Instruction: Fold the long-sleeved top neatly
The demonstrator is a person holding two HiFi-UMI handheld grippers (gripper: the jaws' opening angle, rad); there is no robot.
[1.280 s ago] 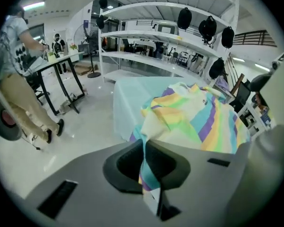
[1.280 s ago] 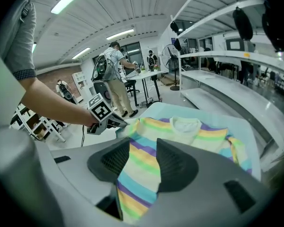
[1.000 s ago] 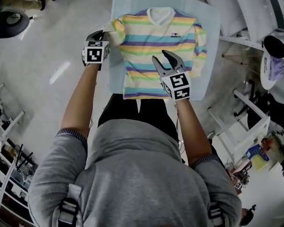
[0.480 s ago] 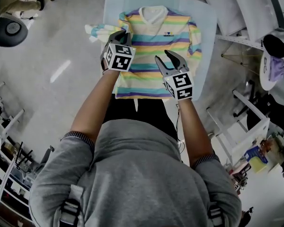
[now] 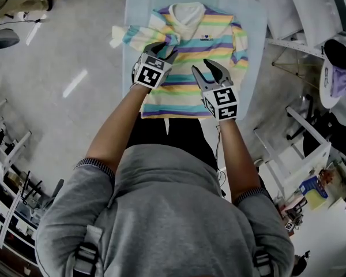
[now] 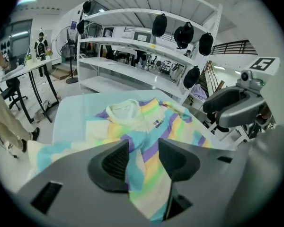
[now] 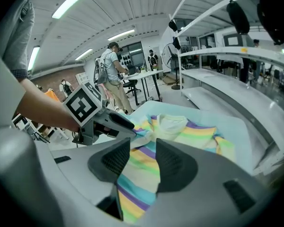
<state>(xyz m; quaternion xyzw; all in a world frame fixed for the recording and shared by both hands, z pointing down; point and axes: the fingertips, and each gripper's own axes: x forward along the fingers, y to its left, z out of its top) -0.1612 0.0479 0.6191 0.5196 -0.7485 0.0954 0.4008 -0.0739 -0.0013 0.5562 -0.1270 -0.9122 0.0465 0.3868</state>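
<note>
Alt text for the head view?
A striped long-sleeved top lies flat on a pale blue table, one sleeve bunched toward its chest. The left gripper, jaws just opened with striped fabric between them, is at that sleeve. The right gripper is open over the top's body.

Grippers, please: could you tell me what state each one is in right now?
Left gripper: open; its jaws have just been opening, with the sleeve loose between them.
Right gripper: open, holding nothing, over the striped top.
</note>
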